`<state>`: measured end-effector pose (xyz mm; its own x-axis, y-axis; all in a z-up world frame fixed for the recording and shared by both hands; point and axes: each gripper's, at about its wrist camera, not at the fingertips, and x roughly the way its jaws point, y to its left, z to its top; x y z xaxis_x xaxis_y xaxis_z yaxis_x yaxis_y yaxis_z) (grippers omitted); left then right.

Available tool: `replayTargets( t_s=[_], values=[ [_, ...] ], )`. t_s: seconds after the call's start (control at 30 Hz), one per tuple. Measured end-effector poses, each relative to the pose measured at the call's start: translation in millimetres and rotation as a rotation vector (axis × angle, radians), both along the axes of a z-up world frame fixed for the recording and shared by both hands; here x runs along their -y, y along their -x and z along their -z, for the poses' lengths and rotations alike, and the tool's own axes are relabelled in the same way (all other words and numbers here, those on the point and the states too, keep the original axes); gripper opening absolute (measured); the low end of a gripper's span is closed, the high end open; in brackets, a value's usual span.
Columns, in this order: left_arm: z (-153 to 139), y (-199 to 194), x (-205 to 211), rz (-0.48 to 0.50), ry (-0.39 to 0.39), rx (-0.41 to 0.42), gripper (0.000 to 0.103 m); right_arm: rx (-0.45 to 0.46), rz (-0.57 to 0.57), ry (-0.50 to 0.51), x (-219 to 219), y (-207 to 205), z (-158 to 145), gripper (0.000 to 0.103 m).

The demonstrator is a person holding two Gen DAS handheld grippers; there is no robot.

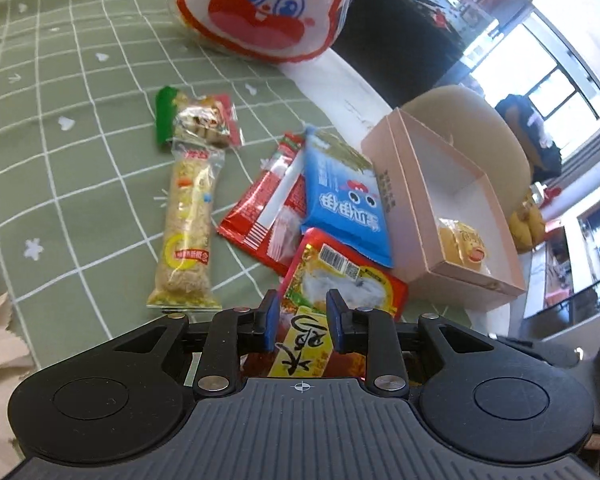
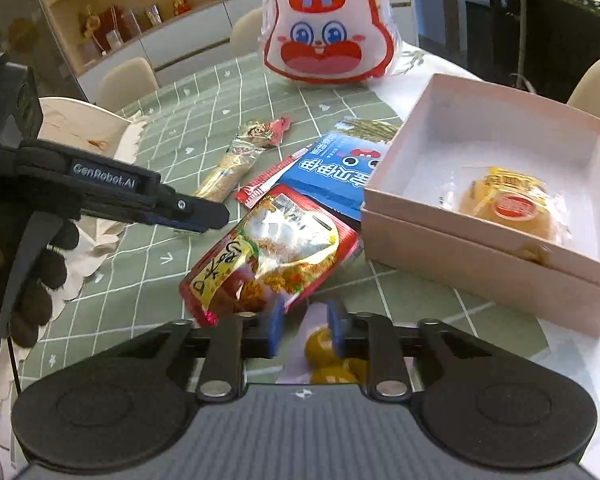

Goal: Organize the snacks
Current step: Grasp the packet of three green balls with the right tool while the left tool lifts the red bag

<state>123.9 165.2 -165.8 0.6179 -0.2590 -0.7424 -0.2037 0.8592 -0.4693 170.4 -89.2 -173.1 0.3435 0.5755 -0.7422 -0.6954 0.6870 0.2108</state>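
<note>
The left gripper [image 1: 302, 310] reaches in low and nearly level over the green checked tablecloth [image 1: 80, 184], its jaws parted around the near end of the red-and-yellow snack packet [image 2: 274, 246] without clearly pinching it. That packet lies against the pink box [image 2: 500, 216] near the tabletop's right edge. The right gripper [image 2: 302, 330] hovers beside it, jaws apart and holding nothing.

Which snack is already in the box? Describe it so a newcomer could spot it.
Start at the open pink box on the table's right side, beside the blue packet. Inside it lies one round yellow cake in clear wrap. It carries a red round label, and it is the only snack inside the box.
</note>
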Motion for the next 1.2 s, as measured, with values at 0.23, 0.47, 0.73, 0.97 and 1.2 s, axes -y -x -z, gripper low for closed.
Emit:
replayTargets(
  t_s=[0.23, 0.47, 0.73, 0.97, 1.2],
  values=[
    [24, -8, -1, 0.034, 0.034, 0.006, 0.031, -0.015, 0.020, 0.065, -14, -8, 13, 0.019],
    [16, -8, 13, 0.110, 0.095, -0.031, 0.041, 0.005, 0.017, 0.081, -17, -3, 16, 0.019],
    [-39, 19, 67, 0.186, -0.005, 0.046, 0.036, -0.004, 0.020, 0.031, 4, 8, 9, 0.019],
    [-16, 11, 80, 0.149, -0.115, -0.034, 0.037, -0.005, 0.023, 0.033, 18, 15, 12, 0.019],
    [6, 4, 64, 0.137, -0.032, -0.056, 0.034, -0.005, 0.025, 0.007, 22, 18, 15, 0.019]
  ],
)
